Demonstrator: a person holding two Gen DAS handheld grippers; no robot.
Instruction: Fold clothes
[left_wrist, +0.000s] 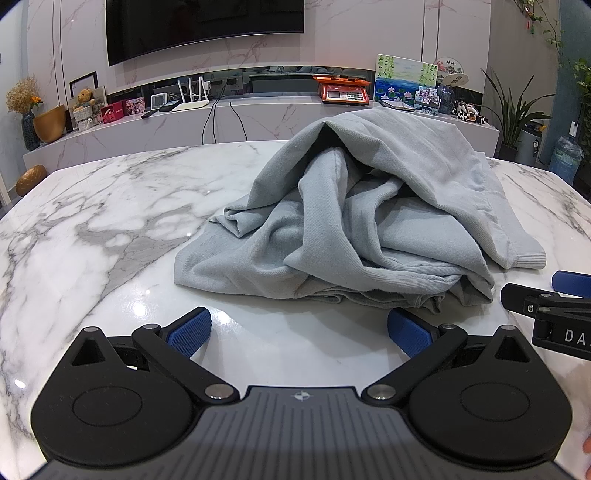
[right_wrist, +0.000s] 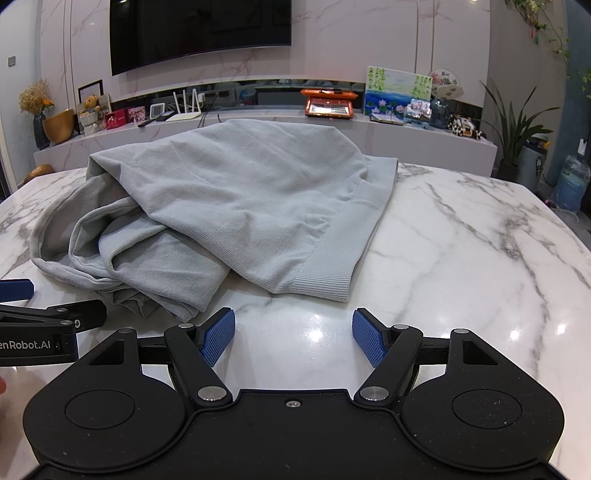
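Note:
A light grey sweatshirt (left_wrist: 369, 221) lies in a crumpled heap on the white marble table (left_wrist: 110, 229). In the right wrist view the sweatshirt (right_wrist: 229, 206) shows its ribbed hem toward me. My left gripper (left_wrist: 299, 328) is open and empty, just short of the heap's near edge. My right gripper (right_wrist: 293, 336) is open and empty, just short of the ribbed hem. Each gripper shows at the edge of the other's view: the right one (left_wrist: 554, 295) at the right, the left one (right_wrist: 48, 314) at the left.
The marble table (right_wrist: 461, 240) extends bare to the right of the heap. Behind the table runs a low marble shelf (left_wrist: 258, 110) with a router, an orange scale (left_wrist: 345, 92), a painting, a teddy bear and vases. A TV hangs above. Plants stand at the far right.

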